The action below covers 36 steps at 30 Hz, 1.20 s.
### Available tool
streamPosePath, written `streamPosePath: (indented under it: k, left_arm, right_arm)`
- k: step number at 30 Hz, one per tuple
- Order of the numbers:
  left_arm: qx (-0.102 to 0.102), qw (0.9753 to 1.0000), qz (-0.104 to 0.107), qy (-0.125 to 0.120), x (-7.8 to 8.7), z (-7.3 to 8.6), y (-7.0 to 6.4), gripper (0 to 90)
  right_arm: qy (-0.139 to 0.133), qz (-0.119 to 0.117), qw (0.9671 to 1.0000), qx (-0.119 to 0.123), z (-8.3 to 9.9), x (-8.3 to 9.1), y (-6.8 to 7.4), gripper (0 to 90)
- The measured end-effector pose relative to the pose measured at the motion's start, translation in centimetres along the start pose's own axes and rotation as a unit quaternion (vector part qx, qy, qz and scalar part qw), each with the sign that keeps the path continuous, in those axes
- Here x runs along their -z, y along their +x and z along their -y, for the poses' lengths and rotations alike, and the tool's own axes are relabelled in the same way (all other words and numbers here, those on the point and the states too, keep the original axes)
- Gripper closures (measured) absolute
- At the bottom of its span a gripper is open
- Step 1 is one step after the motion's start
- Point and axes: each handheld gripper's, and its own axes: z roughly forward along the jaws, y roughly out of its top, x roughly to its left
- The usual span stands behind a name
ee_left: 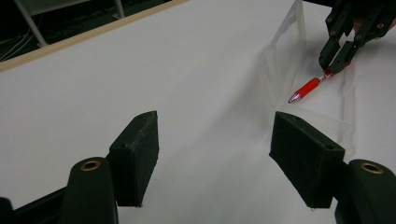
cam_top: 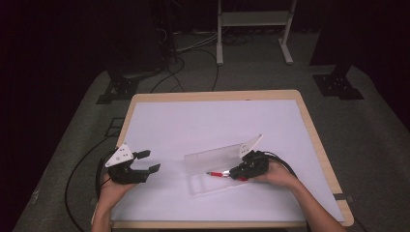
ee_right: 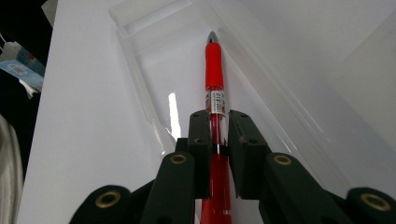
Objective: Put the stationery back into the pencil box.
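Observation:
A red pen [ee_right: 215, 74] with a silver tip lies lengthwise inside a clear plastic case [ee_right: 140, 60], whose lid stands raised behind it. My right gripper [ee_right: 219, 126] is shut on the pen's barrel. In the high view the right gripper [cam_top: 238, 172] holds the red pen [cam_top: 216, 173] over the case [cam_top: 212, 164] near the table's front middle. My left gripper [cam_top: 147, 162] rests open at the front left with nothing between its jaws. In the left gripper view, the open left gripper [ee_left: 215, 149] faces the pen [ee_left: 308, 87] and the case [ee_left: 345, 116] farther off.
The table [cam_top: 217, 95] has a white top with a wooden rim. Cables trail from both grippers over the front edge. A white metal stand [cam_top: 251, 19] and black tripod bases [cam_top: 333, 84] stand on the grey floor beyond the table.

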Motion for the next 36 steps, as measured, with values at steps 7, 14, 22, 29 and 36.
streamPosePath:
  k: [7, 14, 22, 29, 36]
  left_arm:
    - [0.000, 1.0000, -0.001, -0.001, 0.0, 0.0, 0.0, 31.9]
    - [-0.001, 1.0000, 0.002, 0.000, 0.0, 0.0, 0.0, 31.9]
    - [0.001, 1.0000, 0.002, -0.001, 0.1, 0.0, 0.0, 31.8]
    - [0.000, 1.0000, 0.003, -0.002, 0.1, -0.1, 0.0, 31.8]
    - [0.000, 1.0000, 0.005, 0.001, -0.1, -0.1, 0.0, 31.6]
  right_arm:
    - [0.001, -0.001, 1.0000, 0.000, 0.0, 0.0, 0.1, 75.1]
    - [-0.009, 0.004, 0.9999, 0.004, -0.1, 0.5, 0.3, 69.1]
    - [-0.024, 0.012, 0.9996, -0.004, -0.1, 1.5, 0.5, 64.1]
    - [-0.036, 0.026, 0.9990, -0.009, 0.0, 2.4, 0.6, 57.4]
    - [-0.047, 0.037, 0.9981, -0.016, 0.2, 3.4, 0.5, 52.7]
